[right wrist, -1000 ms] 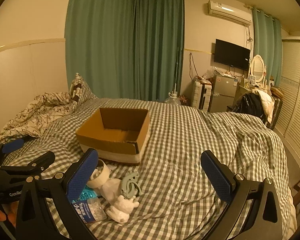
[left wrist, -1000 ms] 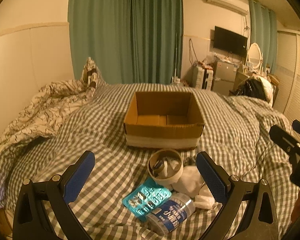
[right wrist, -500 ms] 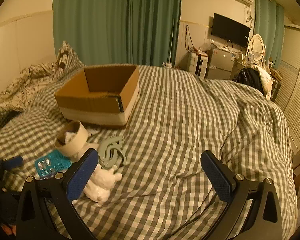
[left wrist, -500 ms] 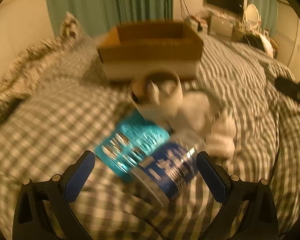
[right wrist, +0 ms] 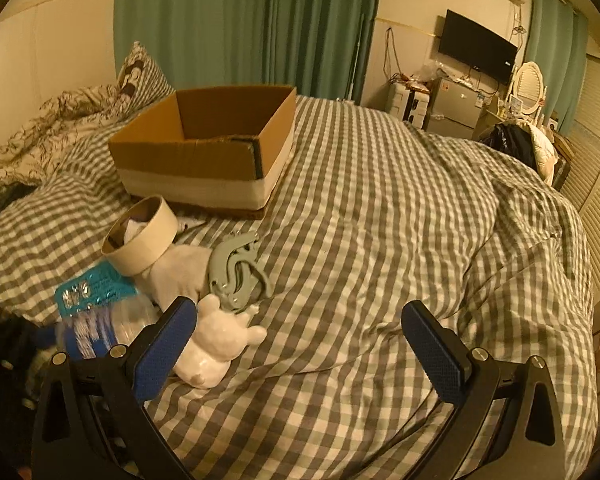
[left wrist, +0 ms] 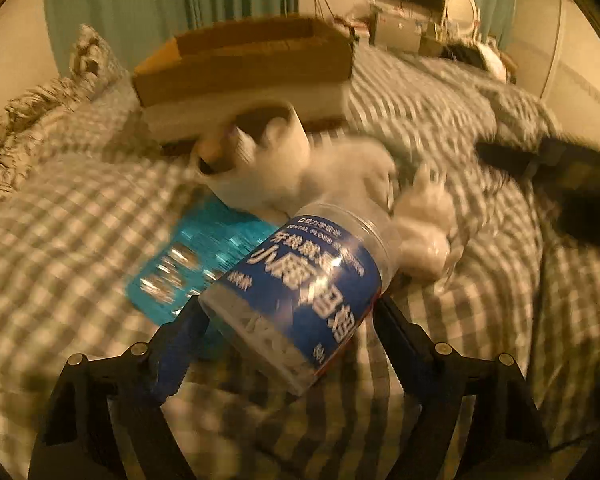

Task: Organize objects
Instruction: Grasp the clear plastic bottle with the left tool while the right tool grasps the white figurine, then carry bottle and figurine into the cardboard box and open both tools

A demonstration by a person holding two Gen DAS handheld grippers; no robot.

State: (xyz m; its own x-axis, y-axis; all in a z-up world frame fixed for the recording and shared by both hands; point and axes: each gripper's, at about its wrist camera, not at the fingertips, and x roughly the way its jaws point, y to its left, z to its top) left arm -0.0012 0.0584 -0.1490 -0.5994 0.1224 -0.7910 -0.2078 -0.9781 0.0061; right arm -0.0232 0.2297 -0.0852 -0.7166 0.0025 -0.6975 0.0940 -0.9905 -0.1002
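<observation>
We have the left hand-held gripper (left wrist: 290, 344) low in the frame, its blue pads either side of the clear plastic jar with the blue label (left wrist: 300, 292); whether they already pinch it we cannot tell from the blurred view. To do this well, we should close squarely on the label band, then lift clear before carrying it to the open brown cardboard box (right wrist: 204, 152) in the upper left. The jar lies tilted on the checked bed quilt (right wrist: 380, 220), white sticks inside. The right hand-held gripper (right wrist: 300, 340) hangs released.
</observation>
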